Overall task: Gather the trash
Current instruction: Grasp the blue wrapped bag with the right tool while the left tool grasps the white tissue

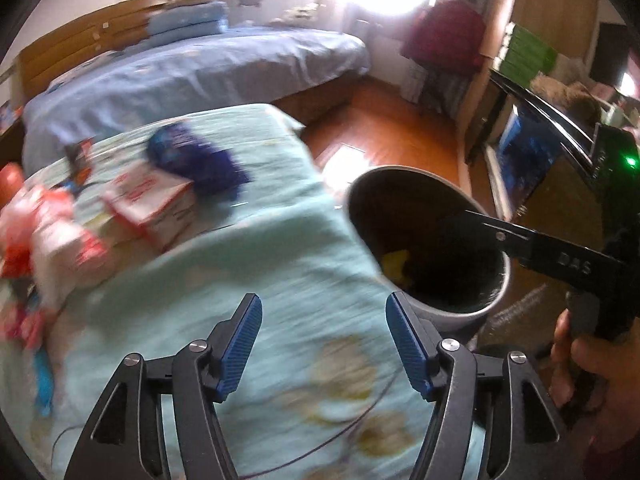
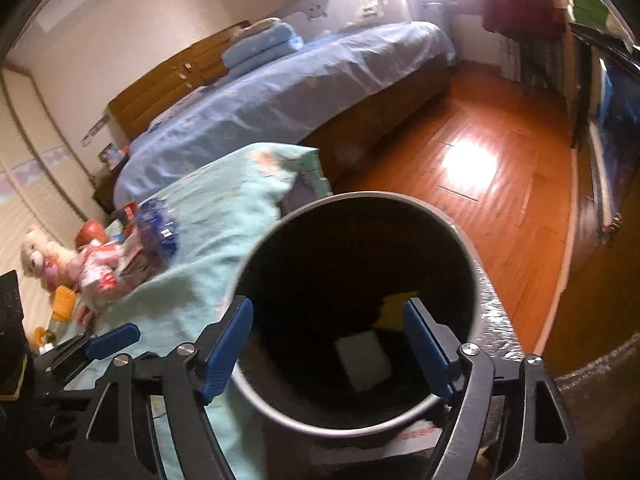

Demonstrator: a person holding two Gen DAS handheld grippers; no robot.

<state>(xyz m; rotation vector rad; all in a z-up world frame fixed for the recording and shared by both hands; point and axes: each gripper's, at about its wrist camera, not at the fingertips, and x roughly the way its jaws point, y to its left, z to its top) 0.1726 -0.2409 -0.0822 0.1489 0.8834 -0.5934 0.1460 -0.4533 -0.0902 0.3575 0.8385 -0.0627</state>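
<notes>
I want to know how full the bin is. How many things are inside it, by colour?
White piece: 1
Yellow piece: 1
Total: 2 showing in the bin; its dark bottom may hide more.

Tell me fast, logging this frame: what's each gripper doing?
Left gripper: open, empty, over the green cloth.
Right gripper: open, empty, above the bin.

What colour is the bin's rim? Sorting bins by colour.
Grey, with a dark inside; the bin shows best in the right wrist view.
</notes>
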